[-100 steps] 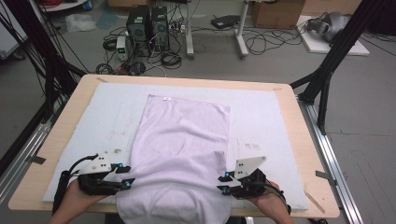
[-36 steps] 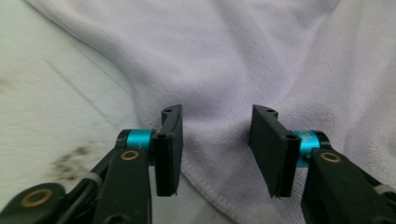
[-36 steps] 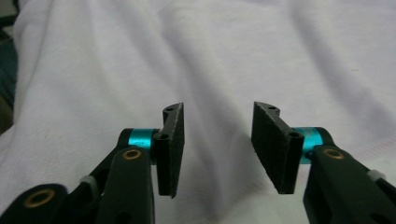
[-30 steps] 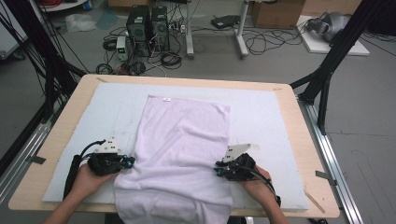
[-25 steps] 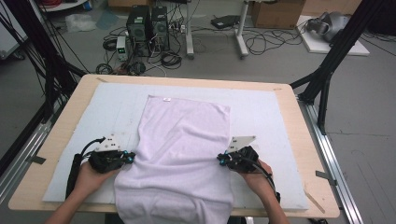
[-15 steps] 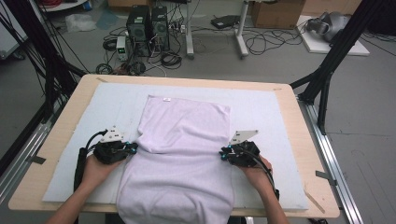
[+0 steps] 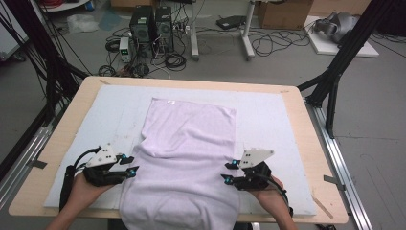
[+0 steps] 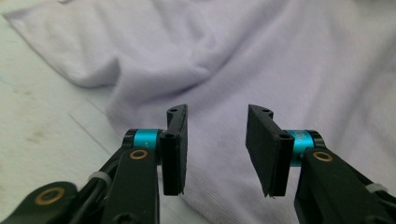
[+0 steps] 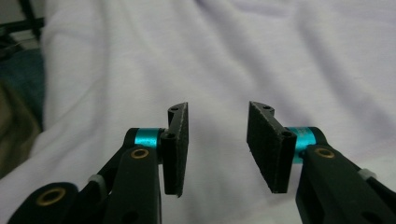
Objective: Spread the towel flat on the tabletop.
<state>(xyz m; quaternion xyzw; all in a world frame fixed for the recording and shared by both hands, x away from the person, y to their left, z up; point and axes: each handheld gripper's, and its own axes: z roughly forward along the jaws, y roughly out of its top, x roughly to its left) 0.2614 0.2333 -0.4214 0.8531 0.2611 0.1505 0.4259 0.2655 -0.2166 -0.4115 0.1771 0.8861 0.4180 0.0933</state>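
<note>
Since both the left gripper (image 7: 130, 171) and right gripper (image 7: 227, 174) have just been opening, jaws part-spread and empty beside the pale lilac garment (image 7: 189, 153) on the white mat (image 7: 268, 115), withdraw clear without snagging its fold.

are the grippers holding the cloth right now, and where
Nothing is held: the left gripper and right gripper have just been opening, jaws apart above the lilac cloth.

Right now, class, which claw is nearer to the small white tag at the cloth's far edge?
Left. The left claw sits at the cloth's left edge, below the tag; the right claw is across at the right edge.
</note>
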